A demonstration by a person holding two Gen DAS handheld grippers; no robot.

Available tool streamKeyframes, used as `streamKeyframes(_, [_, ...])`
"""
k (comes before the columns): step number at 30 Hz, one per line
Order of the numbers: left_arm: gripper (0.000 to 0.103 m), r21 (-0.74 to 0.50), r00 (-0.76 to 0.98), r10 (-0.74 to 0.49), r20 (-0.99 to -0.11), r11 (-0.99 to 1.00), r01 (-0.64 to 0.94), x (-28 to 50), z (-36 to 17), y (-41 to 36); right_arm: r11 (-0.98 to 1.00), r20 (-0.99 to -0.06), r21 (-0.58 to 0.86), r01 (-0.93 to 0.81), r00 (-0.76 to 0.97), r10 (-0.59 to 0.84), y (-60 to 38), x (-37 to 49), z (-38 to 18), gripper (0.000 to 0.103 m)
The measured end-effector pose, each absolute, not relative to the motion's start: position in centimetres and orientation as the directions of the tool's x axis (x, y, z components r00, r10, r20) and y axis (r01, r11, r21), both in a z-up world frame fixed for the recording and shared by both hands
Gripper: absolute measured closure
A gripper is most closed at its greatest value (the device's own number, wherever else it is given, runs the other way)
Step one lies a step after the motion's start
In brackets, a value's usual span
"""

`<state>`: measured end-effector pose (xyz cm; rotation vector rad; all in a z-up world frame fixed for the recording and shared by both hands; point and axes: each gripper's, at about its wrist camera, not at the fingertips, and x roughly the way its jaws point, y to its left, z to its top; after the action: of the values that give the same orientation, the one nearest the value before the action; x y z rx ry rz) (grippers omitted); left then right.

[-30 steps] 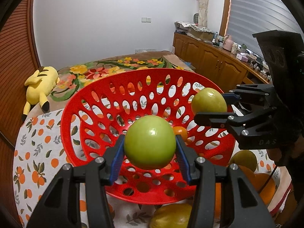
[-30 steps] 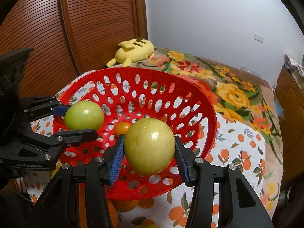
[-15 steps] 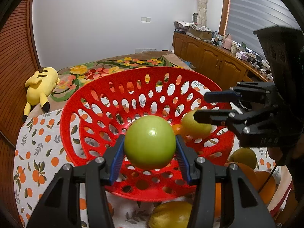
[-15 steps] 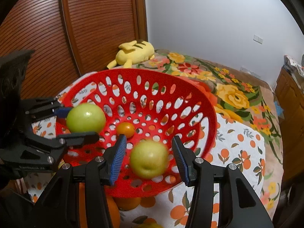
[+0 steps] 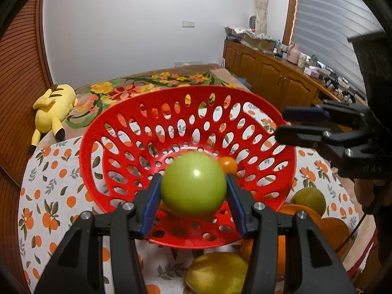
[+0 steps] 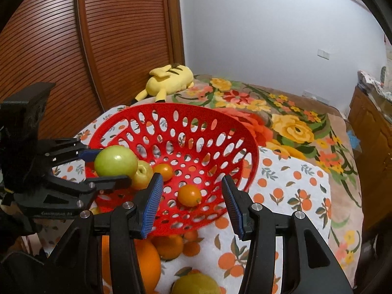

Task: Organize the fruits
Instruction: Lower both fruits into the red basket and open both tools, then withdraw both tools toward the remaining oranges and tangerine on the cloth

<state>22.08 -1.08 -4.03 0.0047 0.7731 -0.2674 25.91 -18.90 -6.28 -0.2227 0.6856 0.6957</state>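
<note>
Both my jaw pairs differed: my left gripper [image 5: 193, 196], its jaws just easing wider, cradled the green apple [image 5: 193, 183] over the red basket [image 5: 122, 112]; my right gripper [image 6: 192, 205] stood released, the yellowish apple [image 6: 142, 174] lying inside.

1. Red basket [image 5: 281, 132]: moulded plastic, perforated, smooth with a slight sheen.
2. Green apple [image 5: 193, 183]: smooth, glossy skin with a bright highlight.
3. Small orange fruit [image 6: 189, 195]: shiny, smooth rind.
4. Left gripper [image 5: 193, 203] and right gripper [image 6: 192, 204]: matt black plastic frames, silvery metal screw heads, blue ribbed pads [image 6: 152, 203].
5. Tablecloth [image 6: 289, 191]: matt printed cloth with an orange pattern.
6. Bedspread [image 6: 294, 122]: soft floral fabric, matt.
7. Yellow toy [image 5: 52, 104]: plush, fuzzy surface.
8. Sliding door [image 6: 110, 36]: slatted brown wood, satin finish.
9. Cabinets [image 5: 269, 76]: varnished wood.
</note>
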Motion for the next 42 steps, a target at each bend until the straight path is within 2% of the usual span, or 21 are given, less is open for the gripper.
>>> streamKeyframes(2, [0.048, -0.095, 0.693, -0.239, -0.68, 0.966, 0.239, 21.7, -3.5, -1.0, 0.759, -0.644, 0.031, -0.65, 0.568, 0.513, -19.3, 25.3, -6.2, 0.053])
streamKeyframes(22, [0.048, -0.094, 0.745, -0.244, -0.621, 0.967, 0.238, 13.4, -1.4, -0.1, 0.807, -0.582, 0.07, -0.586, 0.633, 0.51, -22.9, 16.2, -6.5, 0.049])
streamKeyframes(25, [0.048, -0.092, 0.748, -0.242, -0.618, 0.967, 0.236, 12.1, -1.5, -0.1, 0.815, -0.578, 0.074, -0.575, 0.641, 0.505, -23.2, 14.8, -6.9, 0.041])
streamKeyframes(26, [0.048, -0.092, 0.748, -0.241, -0.618, 0.967, 0.236, 11.8, -1.5, -0.1, 0.819, -0.576, 0.075, -0.569, 0.646, 0.501, -23.3, 14.4, -7.0, 0.036])
streamKeyframes(28, [0.048, -0.093, 0.749, -0.242, -0.617, 0.967, 0.236, 11.0, -1.8, -0.1, 0.825, -0.572, 0.078, -0.56, 0.653, 0.497, -23.5, 13.6, -7.3, 0.035])
streamKeyframes(31, [0.047, -0.099, 0.743, -0.241, -0.625, 0.968, 0.231, 9.9, -2.4, -0.1, 0.837, -0.571, 0.084, -0.541, 0.662, 0.486, -23.9, 12.5, -7.9, 0.027])
streamKeyframes(36, [0.047, -0.118, 0.727, -0.247, -0.64, 0.967, 0.224, 8.7, -4.0, 0.2, 0.858, -0.575, 0.09, -0.505, 0.677, 0.459, -24.7, 11.2, -9.7, 0.022])
streamKeyframes(42, [0.047, -0.138, 0.7, -0.252, -0.669, 0.967, 0.216, 7.8, -6.2, 0.1, 0.865, -0.598, 0.12, -0.488, 0.66, 0.455, -25.1, 10.8, -11.9, 0.021])
